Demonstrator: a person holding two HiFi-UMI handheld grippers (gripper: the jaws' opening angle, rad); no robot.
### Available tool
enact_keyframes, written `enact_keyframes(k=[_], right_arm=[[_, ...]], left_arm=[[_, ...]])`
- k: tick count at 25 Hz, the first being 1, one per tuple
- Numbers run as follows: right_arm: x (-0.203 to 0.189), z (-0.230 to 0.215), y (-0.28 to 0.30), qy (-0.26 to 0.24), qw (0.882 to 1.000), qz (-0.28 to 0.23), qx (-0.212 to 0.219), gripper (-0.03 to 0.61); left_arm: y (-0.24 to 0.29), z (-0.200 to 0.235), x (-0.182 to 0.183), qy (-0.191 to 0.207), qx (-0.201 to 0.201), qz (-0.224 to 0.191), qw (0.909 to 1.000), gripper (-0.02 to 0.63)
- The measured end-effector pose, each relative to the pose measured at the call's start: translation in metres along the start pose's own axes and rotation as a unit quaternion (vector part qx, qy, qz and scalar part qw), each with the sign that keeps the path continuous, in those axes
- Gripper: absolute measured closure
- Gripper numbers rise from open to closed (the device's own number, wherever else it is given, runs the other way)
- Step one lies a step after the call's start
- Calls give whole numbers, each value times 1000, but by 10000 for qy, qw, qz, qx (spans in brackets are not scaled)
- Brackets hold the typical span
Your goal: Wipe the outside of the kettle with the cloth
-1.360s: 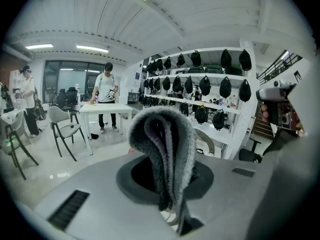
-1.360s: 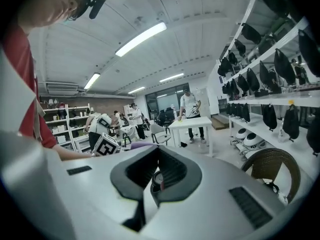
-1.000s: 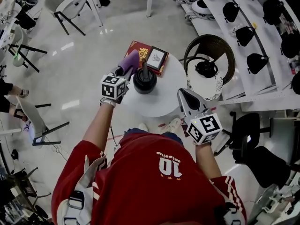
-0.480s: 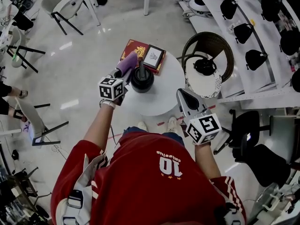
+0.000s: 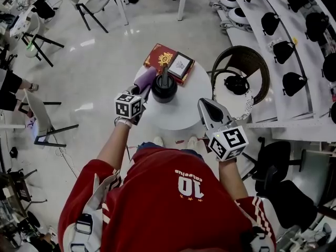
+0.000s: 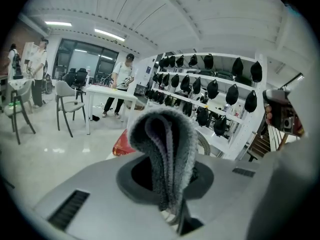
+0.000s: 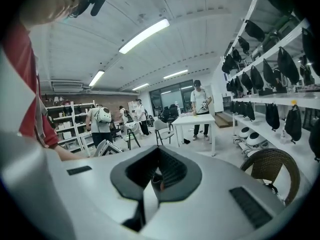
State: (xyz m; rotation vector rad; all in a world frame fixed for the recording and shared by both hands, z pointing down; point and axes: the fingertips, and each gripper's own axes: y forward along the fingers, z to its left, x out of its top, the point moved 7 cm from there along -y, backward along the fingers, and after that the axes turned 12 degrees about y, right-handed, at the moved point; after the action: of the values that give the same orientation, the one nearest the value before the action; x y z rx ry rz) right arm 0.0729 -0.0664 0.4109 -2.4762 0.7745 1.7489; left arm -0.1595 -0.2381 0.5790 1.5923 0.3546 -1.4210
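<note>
A black kettle with an upright handle stands on the small round white table. My left gripper is shut on a folded purple-grey cloth, which lies against the kettle's left side. In the left gripper view the cloth sticks up out of the gripper and hides the kettle. My right gripper hovers over the table's right edge, away from the kettle. In its own view the right gripper is shut with nothing held.
A red book with a framed picture on it lies at the table's far side, just behind the kettle. A wicker chair holding a black helmet stands to the right. Shelves of helmets run along the right, and chairs stand at the left.
My left gripper and the cloth have slid a little toward me along the kettle's left side. The head view has shifted slightly. The right gripper has stayed put.
</note>
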Motion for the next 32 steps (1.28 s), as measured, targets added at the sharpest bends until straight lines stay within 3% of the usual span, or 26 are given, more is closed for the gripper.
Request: enact_keyframes(k=[9, 32], right_arm=[[3, -11, -10, -60, 9990, 153, 423, 561], [11, -46, -22, -153, 9921, 372, 1191, 561]], left_arm=[[-9, -24, -31, -143, 397, 368, 9984, 569], [-5, -110, -59, -462, 609, 669, 9948, 569]])
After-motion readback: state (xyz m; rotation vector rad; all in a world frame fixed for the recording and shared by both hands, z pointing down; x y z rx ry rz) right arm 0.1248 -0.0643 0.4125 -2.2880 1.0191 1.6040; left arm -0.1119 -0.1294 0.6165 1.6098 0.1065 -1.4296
